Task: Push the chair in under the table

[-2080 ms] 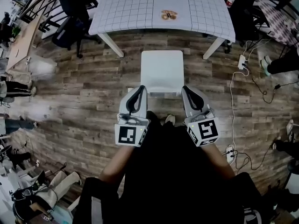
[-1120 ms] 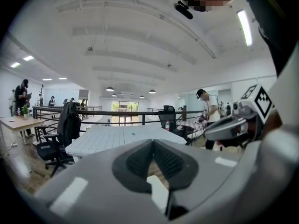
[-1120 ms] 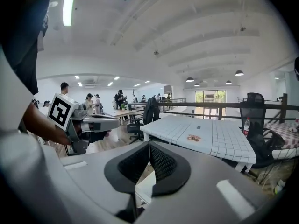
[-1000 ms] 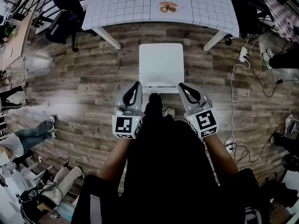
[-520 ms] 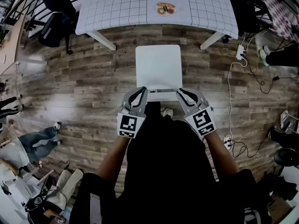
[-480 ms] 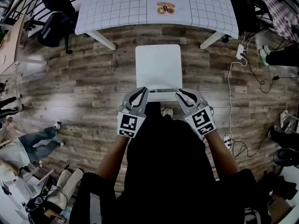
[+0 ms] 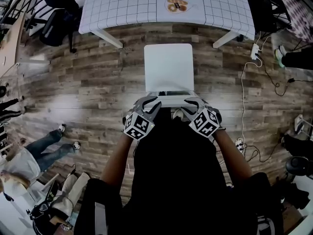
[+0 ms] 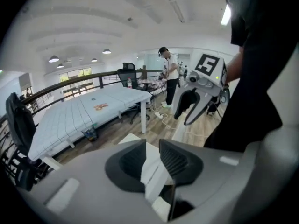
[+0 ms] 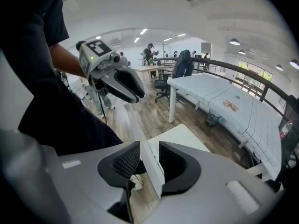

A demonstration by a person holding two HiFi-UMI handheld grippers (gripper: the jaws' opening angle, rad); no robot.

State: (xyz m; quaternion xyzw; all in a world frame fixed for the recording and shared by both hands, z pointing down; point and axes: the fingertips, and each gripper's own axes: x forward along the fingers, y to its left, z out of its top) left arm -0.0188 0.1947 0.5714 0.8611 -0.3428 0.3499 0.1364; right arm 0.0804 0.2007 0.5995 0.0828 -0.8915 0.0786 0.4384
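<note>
Astride the backrest [image 7: 169, 100] with left gripper [image 7: 151, 104] and right gripper [image 7: 189, 103] equally near — jaws just opened, loose about its top edge, unclamped — chair [image 7: 168, 67] out on the floor [image 7: 98, 82], table [image 7: 122, 6] dead ahead beyond it.

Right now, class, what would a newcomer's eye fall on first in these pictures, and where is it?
The white chair stands mid-floor, not yet under the grid-cloth table at the top of the head view. At its near end, the left gripper and right gripper straddle the backrest. Their jaws have just been opening, with its top rail between them.
</note>
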